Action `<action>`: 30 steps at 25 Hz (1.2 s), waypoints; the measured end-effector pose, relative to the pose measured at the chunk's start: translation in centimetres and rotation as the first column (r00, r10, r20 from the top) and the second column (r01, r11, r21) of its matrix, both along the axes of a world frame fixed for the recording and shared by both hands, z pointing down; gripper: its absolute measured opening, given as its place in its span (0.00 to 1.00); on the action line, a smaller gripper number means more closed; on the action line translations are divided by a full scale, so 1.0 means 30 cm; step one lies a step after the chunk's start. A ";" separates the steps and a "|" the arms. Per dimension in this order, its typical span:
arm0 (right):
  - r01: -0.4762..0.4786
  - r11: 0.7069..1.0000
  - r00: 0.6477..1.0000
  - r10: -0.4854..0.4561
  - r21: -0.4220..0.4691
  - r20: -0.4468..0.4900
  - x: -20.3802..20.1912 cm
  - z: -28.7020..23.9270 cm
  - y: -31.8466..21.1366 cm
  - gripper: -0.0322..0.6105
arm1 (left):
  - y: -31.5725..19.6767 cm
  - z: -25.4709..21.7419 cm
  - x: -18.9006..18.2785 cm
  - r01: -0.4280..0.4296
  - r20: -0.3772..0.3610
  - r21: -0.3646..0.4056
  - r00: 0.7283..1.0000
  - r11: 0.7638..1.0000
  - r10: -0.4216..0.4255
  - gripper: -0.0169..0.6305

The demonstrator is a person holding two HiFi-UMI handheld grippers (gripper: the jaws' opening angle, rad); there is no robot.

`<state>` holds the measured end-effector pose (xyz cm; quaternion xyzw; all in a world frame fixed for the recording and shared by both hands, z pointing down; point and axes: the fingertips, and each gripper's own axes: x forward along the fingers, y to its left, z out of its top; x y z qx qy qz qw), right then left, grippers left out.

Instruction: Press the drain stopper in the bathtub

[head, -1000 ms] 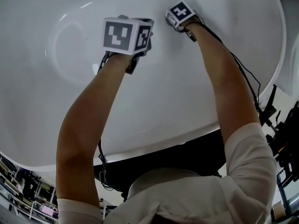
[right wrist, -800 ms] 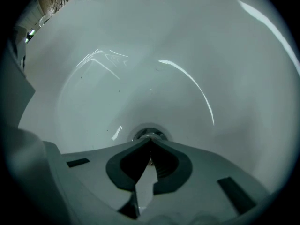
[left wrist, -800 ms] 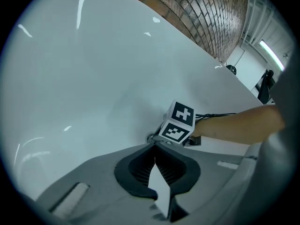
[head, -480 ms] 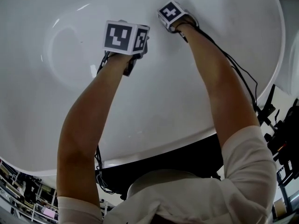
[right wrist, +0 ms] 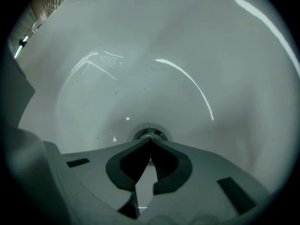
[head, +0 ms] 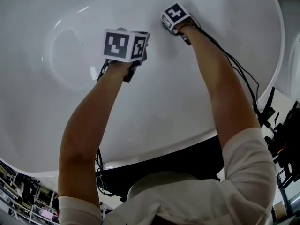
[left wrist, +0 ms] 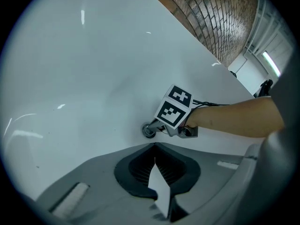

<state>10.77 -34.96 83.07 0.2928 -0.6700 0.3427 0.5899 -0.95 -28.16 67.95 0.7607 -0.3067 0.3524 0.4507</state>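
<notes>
- Metal stopper sits in the drain at the lowest part of the white tub, towards its far end.
- Right gripper has its jaws closed tip to tip with nothing between them. The joined tips lie right on the stopper's near edge, apparently touching it.
- Whether the stopper is already pushed down cannot be told.
- Left gripper is also closed and empty. It hangs above the tub floor, near the drain but apart from it, pointing at the right one.
- Likely step: pressing straight down on the cap.
- Risk: the tips look nearer the rim than the centre, so a push could tilt the cap and fail to latch it.
- Risk: the glossy enamel and rounded metal give little grip, so an angled push may skid the tips off onto the tub.
- Risk: the cables along the right arm could drag and pull the aim off.
</notes>
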 end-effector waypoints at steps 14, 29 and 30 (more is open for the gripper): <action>0.027 0.998 0.999 -0.026 0.048 -0.020 -0.035 0.019 0.018 0.08 | 0.015 0.012 0.021 -0.009 -0.013 0.001 1.000 1.000 0.009 0.04; 0.003 1.000 1.000 -0.003 0.010 0.016 -0.062 0.046 0.056 0.08 | 0.015 0.007 0.026 -0.013 -0.036 0.002 0.999 1.000 0.013 0.04; -0.001 1.000 1.000 0.001 0.006 0.016 -0.058 0.046 0.057 0.08 | 0.014 0.005 0.028 -0.013 -0.038 0.004 0.999 1.000 0.013 0.04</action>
